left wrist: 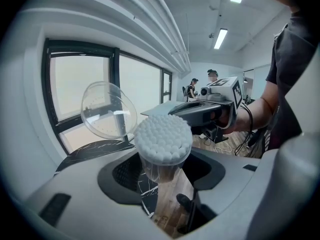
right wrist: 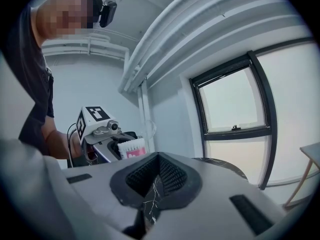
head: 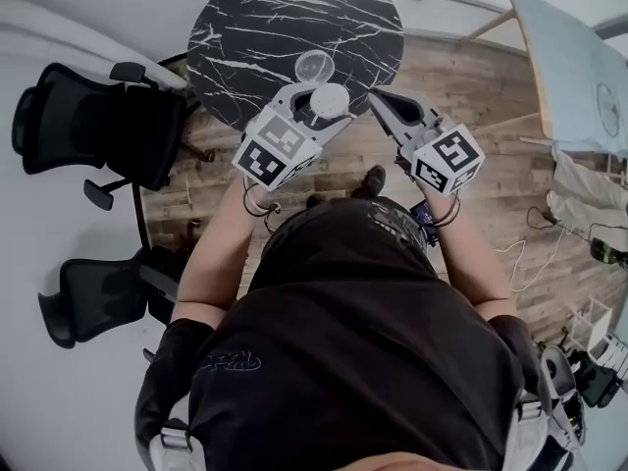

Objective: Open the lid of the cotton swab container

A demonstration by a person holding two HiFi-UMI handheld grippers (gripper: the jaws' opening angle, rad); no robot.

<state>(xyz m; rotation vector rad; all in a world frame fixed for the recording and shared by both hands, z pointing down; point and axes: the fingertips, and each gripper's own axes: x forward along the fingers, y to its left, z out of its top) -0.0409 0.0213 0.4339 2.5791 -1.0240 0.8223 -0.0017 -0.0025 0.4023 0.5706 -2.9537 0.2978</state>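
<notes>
Jaws of the left gripper point(head: 324, 108) clamped the cotton swab container point(head: 331, 95) over the table point(head: 245, 27) edge, head view; left gripper view: lid point(left wrist: 107, 111) hinged open (task likely complete); right gripper view: right gripper point(right wrist: 154, 186) shut, empty; keeping the container upright would have avoided spilling.

Clear, glossy plastic for the small round cotton swab container point(left wrist: 159, 167) and its round lid point(left wrist: 106, 111); soft, matt white cotton on the packed swab tips point(left wrist: 164, 138). Smooth matt grey plastic on the left gripper point(left wrist: 161, 175) and right gripper point(right wrist: 158, 170), with black ribbed pads point(right wrist: 172, 176) of rubbery look. Polished black round table top point(head: 294, 27), marble-like with white veins. Brown wooden plank floor point(head: 471, 86), low sheen. Matt black cloth T-shirt point(head: 363, 341).
</notes>
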